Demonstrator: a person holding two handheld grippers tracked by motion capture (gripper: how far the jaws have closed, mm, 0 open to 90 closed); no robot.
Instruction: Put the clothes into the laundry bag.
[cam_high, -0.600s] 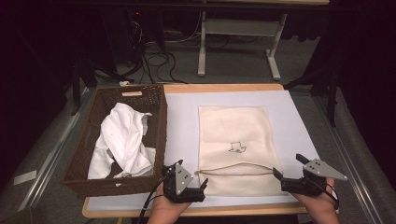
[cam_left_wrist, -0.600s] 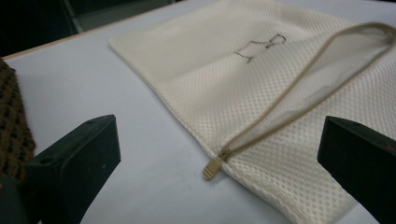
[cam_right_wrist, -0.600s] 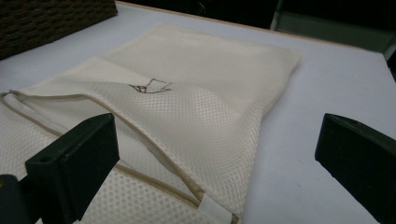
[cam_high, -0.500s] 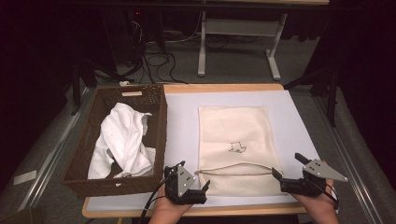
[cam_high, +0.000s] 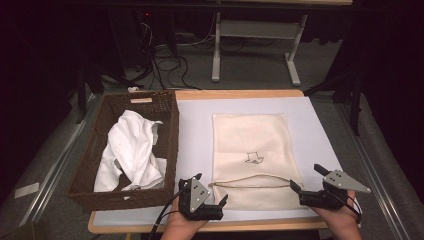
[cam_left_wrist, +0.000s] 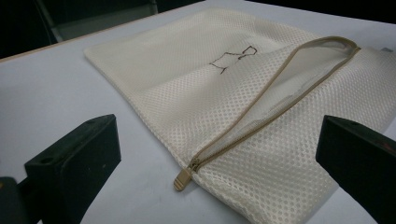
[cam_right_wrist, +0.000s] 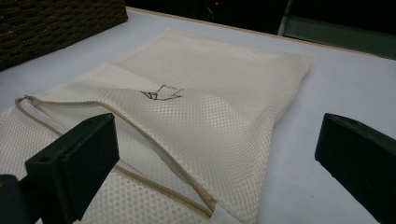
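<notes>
The room is dark. A grey floor (cam_high: 250, 70) lies beyond the counter's (cam_high: 200, 130) far edge, with a white-legged desk frame (cam_high: 250, 45) and tangled black cables (cam_high: 170, 60) there. The counter is white, wood-edged.

left gripper (cam_high: 223, 199) jaws apart, right gripper (cam_high: 306, 178) jaws apart

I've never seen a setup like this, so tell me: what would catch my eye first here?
Probably the cream mesh laundry bag, lying flat mid-table with its zipper open along the near end. An open left gripper and an open right gripper flank that end, each in a hand, neither touching it. To the left stands a dark wicker basket with crumpled white clothing inside.
</notes>
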